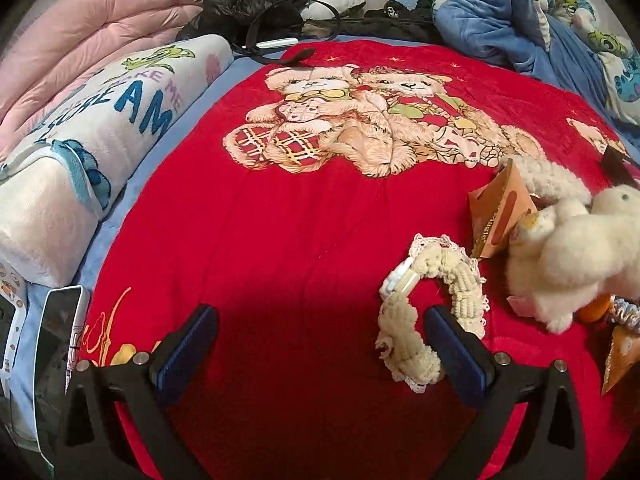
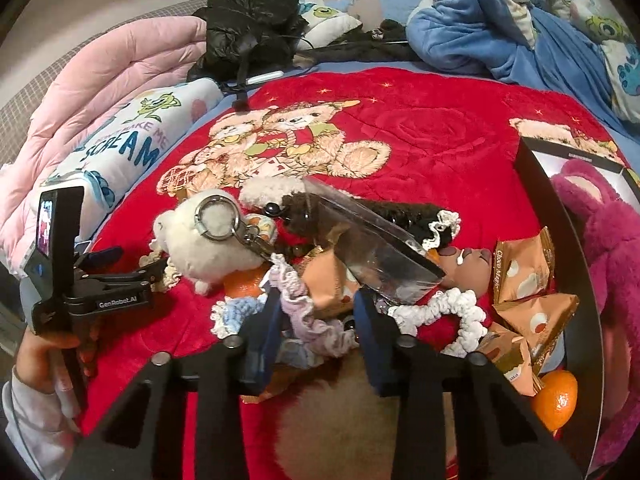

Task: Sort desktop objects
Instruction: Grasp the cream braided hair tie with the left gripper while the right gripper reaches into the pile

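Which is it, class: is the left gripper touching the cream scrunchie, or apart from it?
Touching. In the left wrist view, the cream scrunchie loops around one finger of the open left gripper, its fabric resting against the pad.

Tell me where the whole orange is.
Right wrist view, lower right: the orange sits inside the black box, below the snack packets and beside the pink plush.

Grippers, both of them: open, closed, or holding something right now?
Left gripper: open, holding nothing; the cream scrunchie lies across its right finger.
Right gripper: open around the lilac scrunchie, not clamped on it.
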`<state>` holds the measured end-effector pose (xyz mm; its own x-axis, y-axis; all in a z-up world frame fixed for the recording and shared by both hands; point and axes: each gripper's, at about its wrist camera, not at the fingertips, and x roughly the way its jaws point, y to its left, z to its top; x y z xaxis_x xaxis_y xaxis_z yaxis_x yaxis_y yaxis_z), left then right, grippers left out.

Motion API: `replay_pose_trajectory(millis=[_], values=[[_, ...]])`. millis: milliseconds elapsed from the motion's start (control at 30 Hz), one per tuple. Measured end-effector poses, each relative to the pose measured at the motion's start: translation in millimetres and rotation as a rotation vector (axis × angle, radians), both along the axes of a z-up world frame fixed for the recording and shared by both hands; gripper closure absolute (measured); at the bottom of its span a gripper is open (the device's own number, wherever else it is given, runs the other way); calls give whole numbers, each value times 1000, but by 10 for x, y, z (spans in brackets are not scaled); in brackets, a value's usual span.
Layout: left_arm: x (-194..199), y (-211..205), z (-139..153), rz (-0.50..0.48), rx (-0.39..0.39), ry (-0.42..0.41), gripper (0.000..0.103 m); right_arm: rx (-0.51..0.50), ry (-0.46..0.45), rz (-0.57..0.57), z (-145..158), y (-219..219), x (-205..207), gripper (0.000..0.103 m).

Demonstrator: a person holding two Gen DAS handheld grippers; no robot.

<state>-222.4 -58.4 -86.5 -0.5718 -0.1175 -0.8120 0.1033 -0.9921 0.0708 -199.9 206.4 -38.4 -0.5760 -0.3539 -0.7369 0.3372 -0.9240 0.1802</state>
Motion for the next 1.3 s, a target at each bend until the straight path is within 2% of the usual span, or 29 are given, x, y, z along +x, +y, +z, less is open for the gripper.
replay_pose_trajectory(millis=[33, 133, 200, 233, 300, 333, 400, 433, 500, 800, 900, 933, 1000, 1067, 1300], values=[[1, -1, 2, -2, 2, 3, 1, 0, 2, -2, 7, -1, 4, 77], [25, 41, 31, -27, 20, 17, 15, -17, 10, -5, 39, 10, 16, 85], [46, 75, 55, -43, 25, 26, 39, -37, 13, -6, 61, 21, 16, 88], [57, 94, 72, -47, 25, 32, 43, -50, 16, -5, 78, 33, 20, 89], [83, 115, 101, -34, 5, 42, 62, -71, 23, -10, 107, 59, 25, 90], [93, 106, 115, -24, -1, 47, 66, -79, 26, -12, 123, 65, 29, 90], [109, 65, 144, -9, 14, 58, 83, -102, 34, -16, 159, 98, 38, 91], [116, 37, 162, -1, 28, 63, 85, -110, 37, -18, 174, 107, 45, 91], [141, -24, 196, 1, 70, 72, 85, -133, 47, -23, 213, 144, 57, 91], [304, 48, 448, -20, 85, 159, 86, -209, 111, -19, 410, 262, 148, 93], [343, 205, 495, -60, 75, 169, 86, -203, 112, -1, 424, 260, 161, 92], [351, 261, 496, -71, 65, 167, 86, -193, 107, 17, 409, 251, 169, 89], [355, 349, 497, -91, 48, 163, 86, -142, 111, 22, 381, 216, 180, 88], [350, 440, 490, -113, 29, 157, 85, -136, 102, 35, 355, 197, 172, 88], [379, 552, 481, -141, 13, 145, 85, -110, 67, 71, 268, 114, 160, 81]])
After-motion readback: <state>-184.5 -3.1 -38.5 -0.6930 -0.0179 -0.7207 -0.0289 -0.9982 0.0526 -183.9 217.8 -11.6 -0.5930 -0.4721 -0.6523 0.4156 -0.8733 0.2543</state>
